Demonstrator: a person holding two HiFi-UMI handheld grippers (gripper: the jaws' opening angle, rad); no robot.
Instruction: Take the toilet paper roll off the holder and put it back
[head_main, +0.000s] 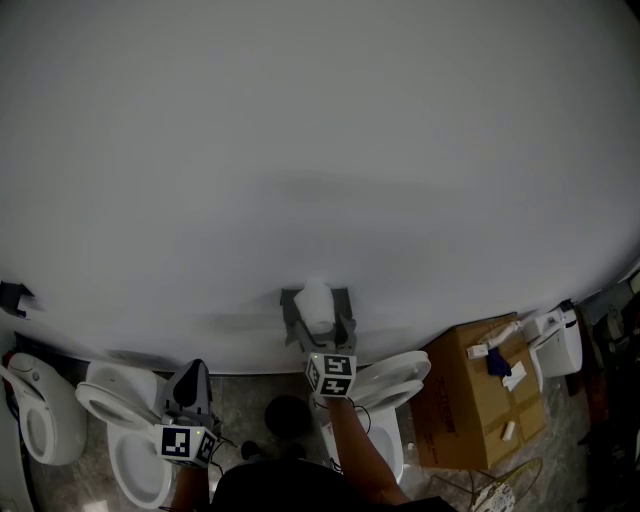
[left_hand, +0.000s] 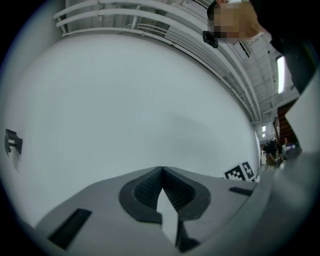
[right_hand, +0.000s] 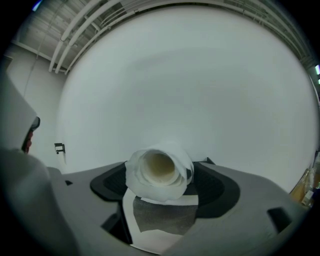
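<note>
The white toilet paper roll (head_main: 317, 303) sits between the jaws of my right gripper (head_main: 318, 320), close to the white wall (head_main: 320, 150). In the right gripper view the toilet paper roll (right_hand: 159, 171) faces me end-on, its tan core open, and the dark pads (right_hand: 112, 182) press its sides; my right gripper (right_hand: 166, 167) is shut on it. A loose sheet (right_hand: 155, 220) hangs down from it. A small black holder (head_main: 12, 297) is on the wall far left, small black holder (right_hand: 59, 147). My left gripper (head_main: 190, 378) is low at the left, left gripper (left_hand: 161, 170) shut and empty.
White toilets (head_main: 125, 440) (head_main: 40, 415) stand at the lower left, and another toilet (head_main: 390, 385) is under my right arm. A cardboard box (head_main: 475, 405) with small items on top is at the right, with a white unit (head_main: 558, 342) beyond it.
</note>
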